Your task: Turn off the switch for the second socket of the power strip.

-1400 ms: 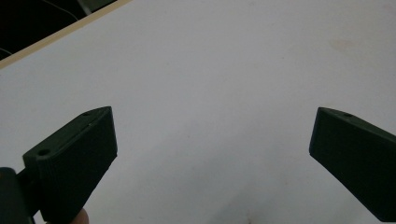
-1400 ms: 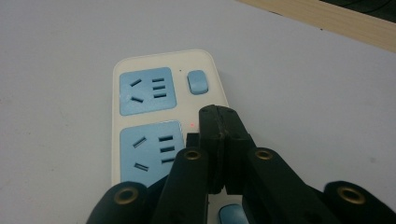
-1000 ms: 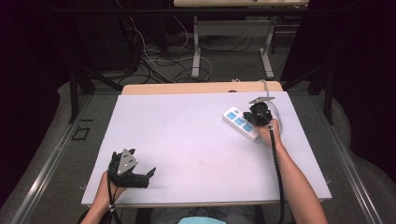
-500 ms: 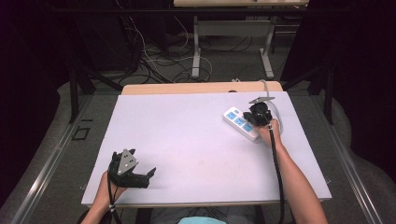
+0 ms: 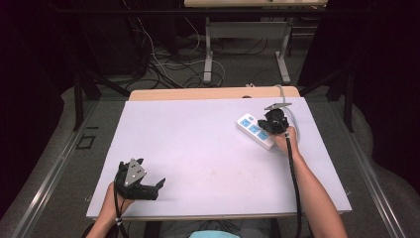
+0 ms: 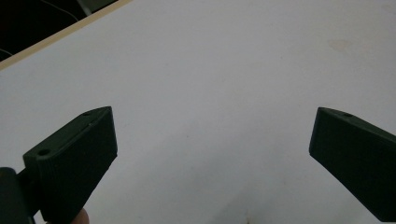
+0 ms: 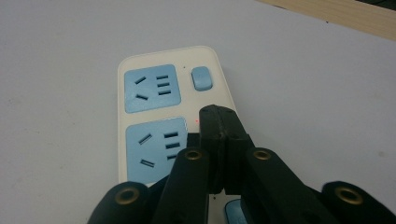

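**Closed jaws poised over a power strip's switch**

At the near left corner of the white table (image 5: 198, 148), the left gripper (image 5: 148, 188) rests low in the person's hand, jaws spread wide with only bare tabletop between them. It looks parked there, out of the way, with nothing within reach to take.

Over on the right, towards the far edge, lies a white power strip (image 5: 250, 128) with blue sockets, flat on the table and angled across it. The right gripper (image 7: 219, 135) hangs just above it, jaws pressed together on nothing, tips aimed near the small blue switch (image 7: 202, 78). My guess is the closed tips are meant to serve as a finger for pressing that button.

No containers on the table.
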A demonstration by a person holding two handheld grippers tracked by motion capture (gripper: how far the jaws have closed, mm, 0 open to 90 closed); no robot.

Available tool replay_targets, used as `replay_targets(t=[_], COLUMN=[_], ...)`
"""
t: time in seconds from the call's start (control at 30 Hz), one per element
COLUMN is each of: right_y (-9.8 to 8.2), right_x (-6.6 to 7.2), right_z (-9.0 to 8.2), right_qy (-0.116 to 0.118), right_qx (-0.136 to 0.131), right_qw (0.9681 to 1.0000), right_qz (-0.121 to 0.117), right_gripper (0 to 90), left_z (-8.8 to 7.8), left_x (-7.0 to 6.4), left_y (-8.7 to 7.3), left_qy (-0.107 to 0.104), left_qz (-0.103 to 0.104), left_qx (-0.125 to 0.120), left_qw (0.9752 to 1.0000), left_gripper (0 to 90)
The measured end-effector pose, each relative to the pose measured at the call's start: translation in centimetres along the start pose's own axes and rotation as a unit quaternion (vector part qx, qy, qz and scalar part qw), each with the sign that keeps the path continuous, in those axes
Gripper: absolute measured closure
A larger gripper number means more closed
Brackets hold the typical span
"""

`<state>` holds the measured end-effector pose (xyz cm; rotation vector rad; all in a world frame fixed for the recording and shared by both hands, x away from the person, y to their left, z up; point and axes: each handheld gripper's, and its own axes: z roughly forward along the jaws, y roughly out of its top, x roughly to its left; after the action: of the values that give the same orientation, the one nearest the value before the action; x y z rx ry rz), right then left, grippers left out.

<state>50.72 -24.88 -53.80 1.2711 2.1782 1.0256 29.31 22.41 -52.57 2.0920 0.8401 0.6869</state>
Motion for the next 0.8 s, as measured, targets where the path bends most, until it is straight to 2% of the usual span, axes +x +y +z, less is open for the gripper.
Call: replay_targets(t=[0.2, 0.53, 0.8], right_y=[0.05, -0.01, -0.02], right_x=[0.23, 0.22, 0.16], right_z=[0.11, 0.19, 0.19], right_qy=[-0.011, -0.013, -0.013], right_qx=[-0.003, -0.006, -0.006], right_qw=[0.9999, 0.9999, 0.9999], right_qz=[0.001, 0.003, 0.003], right_gripper=[90.0, 90.0, 90.0], left_z=[0.00, 0.02, 0.05], left_x=[-0.03, -0.02, -0.06], left_y=[0.00, 0.04, 0.02], left_qy=[-0.001, 0.002, 0.000], left_qz=[0.000, 0.005, 0.001], left_qx=[0.001, 0.002, 0.002], left_qw=[1.0000, 1.0000, 1.0000], left_gripper=[0.8, 0.8, 0.8])
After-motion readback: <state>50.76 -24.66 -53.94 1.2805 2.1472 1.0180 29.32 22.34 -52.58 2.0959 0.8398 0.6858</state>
